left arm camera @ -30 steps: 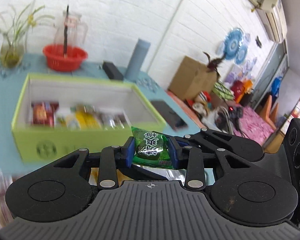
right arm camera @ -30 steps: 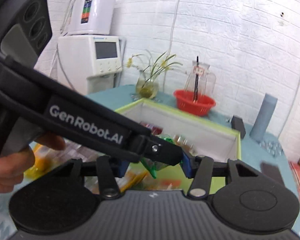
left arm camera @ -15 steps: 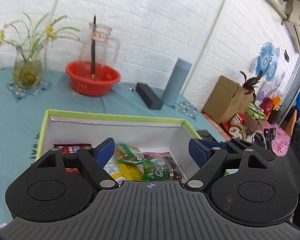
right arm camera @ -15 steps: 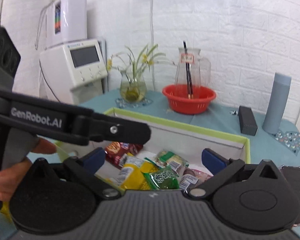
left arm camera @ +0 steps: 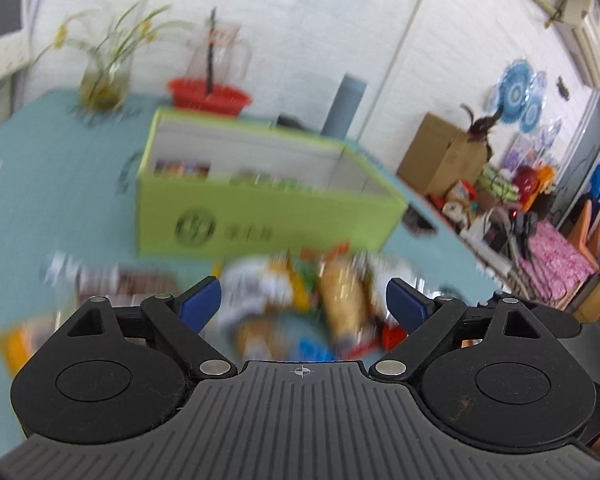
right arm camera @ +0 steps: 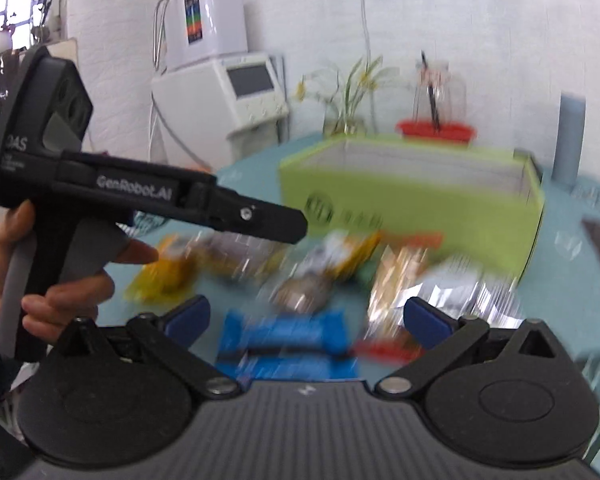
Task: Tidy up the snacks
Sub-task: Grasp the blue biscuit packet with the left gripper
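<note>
**A:** Both views are smeared with blur, but here's the layout: a lime-green box (left arm camera: 260, 216) sits on the teal tabletop (left arm camera: 52, 184), open at the top, white inside, with a round dark logo on its near wall. Its long side runs left to right across the far half of the table.

**B:** And the snacks?

**A:** A loose heap of snack packets (left arm camera: 300, 300) lies on the table just in front of the box's near wall. A few more packets show inside the box, against its far-left wall. Crinkly foil and glossy plastic, mostly yellow, orange and silver.

**B:** Anything with a clear direction?

**A:** From the right wrist, a flat blue packet (right arm camera: 288, 344) lies nearest, its long axis running left to right. A tan packet (right arm camera: 396, 284) to its right runs near to far. The rest is too blurred to call.

**B:** The grippers?

**A:** The left gripper (left arm camera: 302, 306) has its blue pads spread and the jaws are opening; nothing is pinched, the heap only shows beyond the gap. The right gripper (right arm camera: 306, 318) stands fully spread, also holding nothing, with the blue packet on the table below the gap.

**B:** Anything else?

**A:** In the right wrist view a hand (right arm camera: 60, 280) grips the left tool's grey handle at the left edge. Behind the box: a red basket (left arm camera: 210, 96), a glass vase (left arm camera: 104, 84) of thin green stems and a grey cylinder (left arm camera: 346, 106).
</note>
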